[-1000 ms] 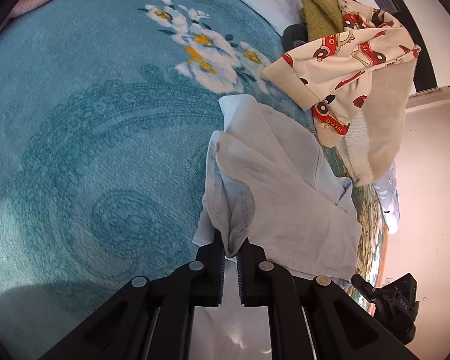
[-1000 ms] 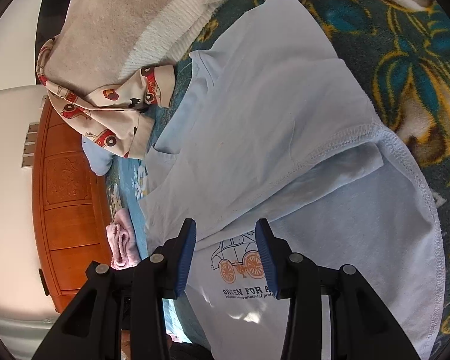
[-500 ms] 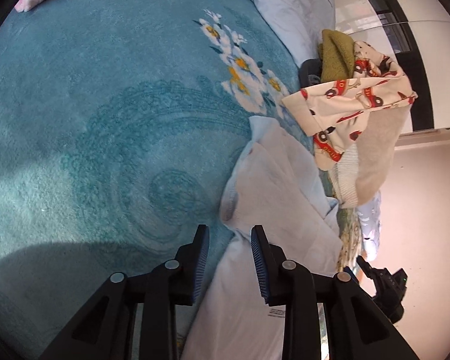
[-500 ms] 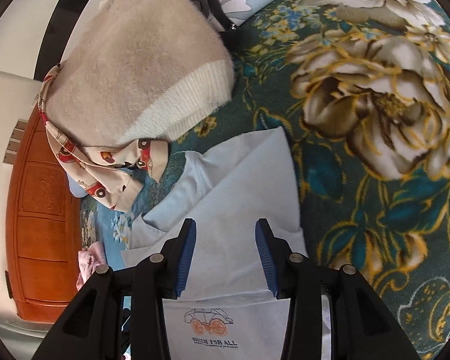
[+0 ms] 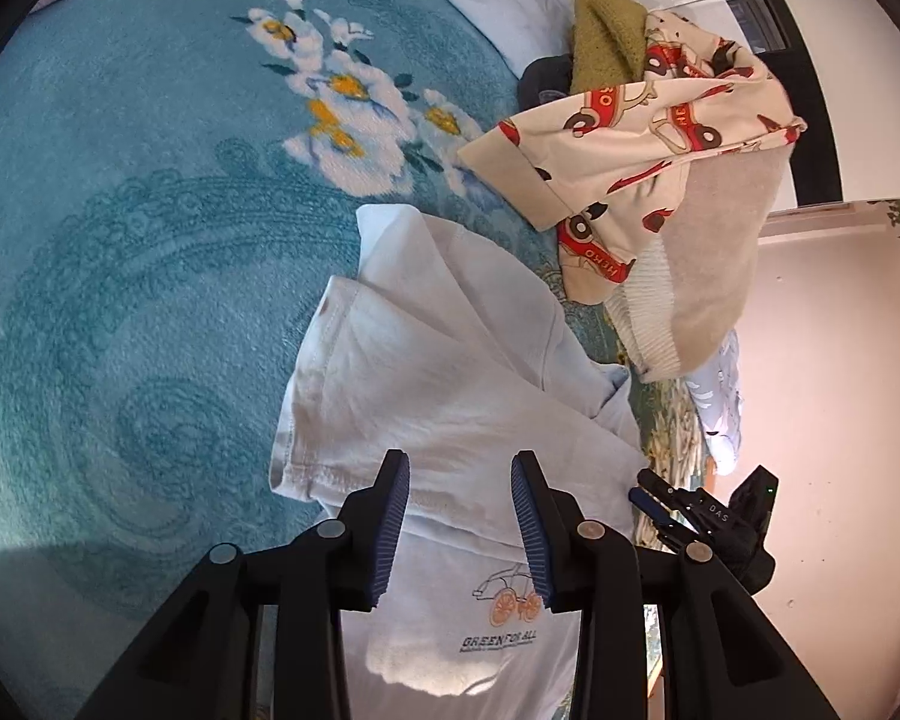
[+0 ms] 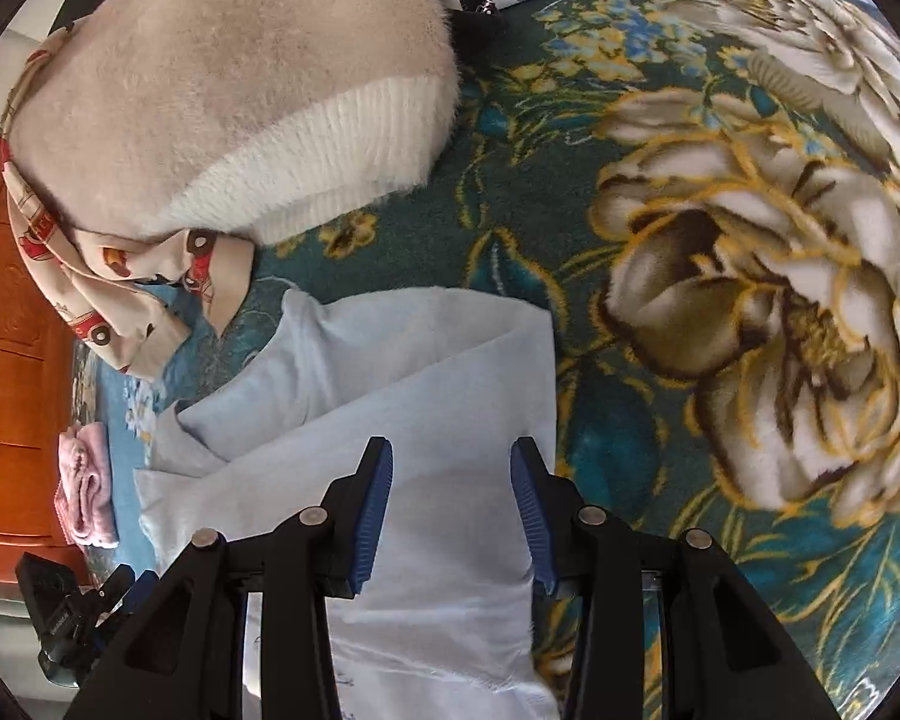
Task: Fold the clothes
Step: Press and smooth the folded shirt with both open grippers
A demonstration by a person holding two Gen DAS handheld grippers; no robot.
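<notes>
Left wrist view looked down on a teal blanket with a white flower pattern, where the pale blue T-shirt lay partly folded, one side turned inward over the body and its hemmed edge facing the blanket's open area. The left gripper hung just above the shirt with its jaws spread wide and nothing between them; its blue-padded fingers framed the cloth above a small car print and the words "GREEN FOR ALL". To the right of the shirt sat a heap of unfolded clothes: a cream garment with red cars draped over a beige fuzzy sweater, with an olive green piece poking out at the top. At the far right, the other tool showed as a black shape beside the shirt's edge.

Right wrist view showed a wooden cabinet at the far left and a folded pink item on the blanket near it. The same sweater and car-print garment lay beyond the shirt, just beside its far corner. The right gripper was likewise spread open and empty, poised over the folded blue fabric. To the right stretched a dark green blanket with large gold-edged flowers.
</notes>
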